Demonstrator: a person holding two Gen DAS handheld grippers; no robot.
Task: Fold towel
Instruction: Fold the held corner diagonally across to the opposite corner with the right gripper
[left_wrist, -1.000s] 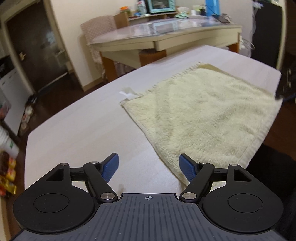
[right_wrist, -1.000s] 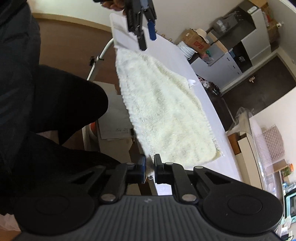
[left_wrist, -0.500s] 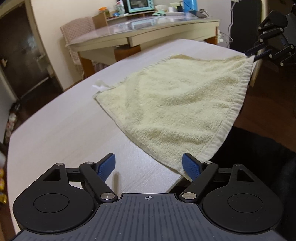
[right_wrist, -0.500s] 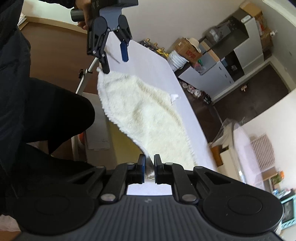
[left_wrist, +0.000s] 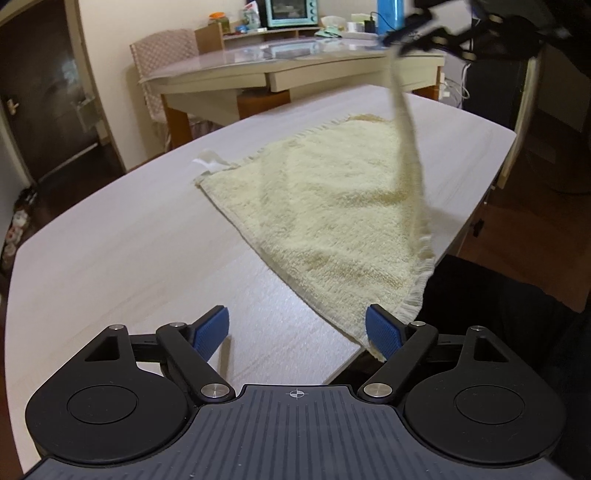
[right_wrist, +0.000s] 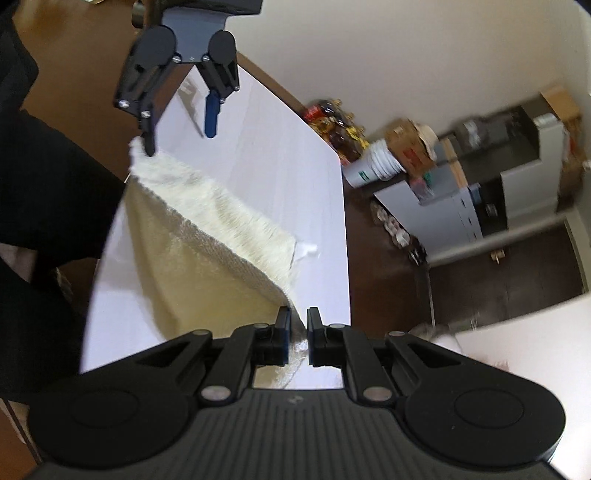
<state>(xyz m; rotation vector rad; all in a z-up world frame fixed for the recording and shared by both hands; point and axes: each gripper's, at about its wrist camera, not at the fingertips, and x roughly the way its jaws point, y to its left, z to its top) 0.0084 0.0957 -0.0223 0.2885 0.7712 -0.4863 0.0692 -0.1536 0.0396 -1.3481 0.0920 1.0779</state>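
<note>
A cream terry towel (left_wrist: 332, 206) lies on the pale table (left_wrist: 129, 240), with a white tag (left_wrist: 207, 162) at its far left corner. My left gripper (left_wrist: 297, 328) is open, its right finger touching the towel's near corner at the table edge. My right gripper (right_wrist: 298, 330) is shut on another towel corner and holds it high, so the towel's edge (left_wrist: 406, 122) stretches up from the table. In the right wrist view the lifted towel (right_wrist: 207, 236) folds over itself, and the left gripper (right_wrist: 181, 129) is at the far corner.
A second table (left_wrist: 295, 70) with a toaster oven and bottles stands behind, with a chair (left_wrist: 162, 59) at its left. The table's right edge (left_wrist: 491, 184) drops to dark floor. Boxes, a bucket and cabinets (right_wrist: 461, 192) stand beyond the table's end.
My right gripper has lifted its towel corner much higher and swung it over the table. My left gripper stays open at the near corner.
</note>
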